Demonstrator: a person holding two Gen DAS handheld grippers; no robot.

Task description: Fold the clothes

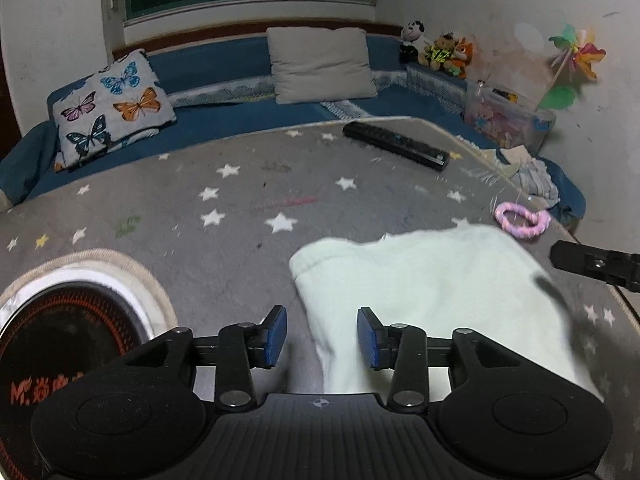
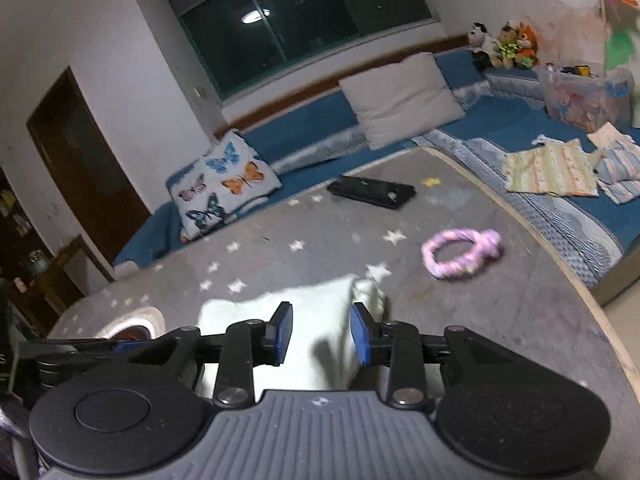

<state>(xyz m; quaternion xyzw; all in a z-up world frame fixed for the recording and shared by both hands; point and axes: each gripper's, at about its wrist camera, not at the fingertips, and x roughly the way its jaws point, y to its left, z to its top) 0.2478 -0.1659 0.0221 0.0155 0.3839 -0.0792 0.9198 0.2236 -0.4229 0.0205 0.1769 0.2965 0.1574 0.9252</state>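
A pale, whitish cloth (image 1: 420, 280) lies bunched on the grey star-patterned table (image 1: 240, 200). In the left wrist view my left gripper (image 1: 322, 336) stands open over the cloth's left edge, and its blue pads (image 1: 276, 336) do not press on the fabric. At the right edge of that view shows the tip of my right gripper (image 1: 592, 266). In the right wrist view my right gripper (image 2: 320, 334) is open, with a fold of the cloth (image 2: 316, 304) loose between the blue pads (image 2: 360, 336). The left gripper (image 2: 80, 348) is partly visible at the far left.
On the table are a black remote control (image 1: 396, 145) at the back, a pink braided ring (image 1: 522, 220) to the right, and a round inset cooker (image 1: 68, 320) at the front left. Beyond the table edge, folded clothes (image 2: 552, 172) and a clear toy box (image 2: 584, 96) rest on the blue bench.
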